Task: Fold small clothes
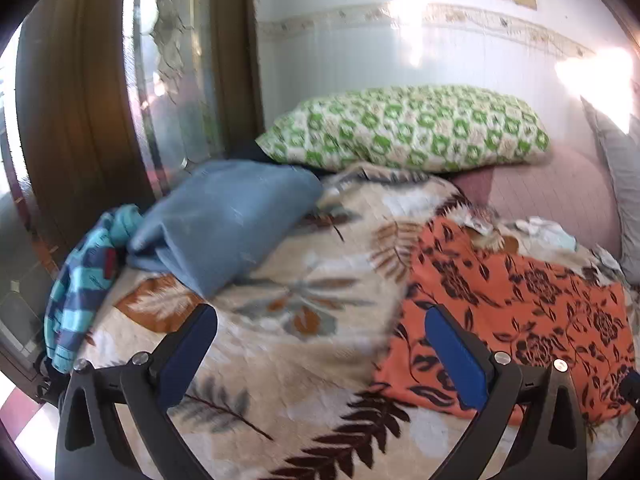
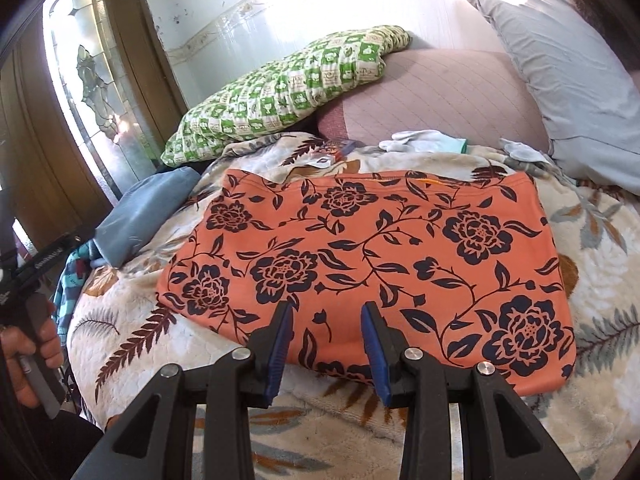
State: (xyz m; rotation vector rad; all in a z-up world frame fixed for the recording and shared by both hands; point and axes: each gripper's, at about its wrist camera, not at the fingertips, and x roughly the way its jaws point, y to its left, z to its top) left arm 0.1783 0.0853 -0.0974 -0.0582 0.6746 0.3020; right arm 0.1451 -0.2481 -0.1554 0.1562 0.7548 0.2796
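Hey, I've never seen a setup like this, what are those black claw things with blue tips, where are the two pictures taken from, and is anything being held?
There is no robot here. A person holds a hand-operated clamp in each hand, each with a wide-angle camera looking along its two black fingers with blue pads. One picture comes from the left gripper, the other from the right gripper. The right view also shows the person's hand gripping the left tool's handle. Both look down at a bed covered by a cream leaf-print blanket. On it lies a folded orange cloth with dark flowers, a blue folded cloth, a striped turquoise garment and a green patterned pillow. Both grippers are open and hold nothing.
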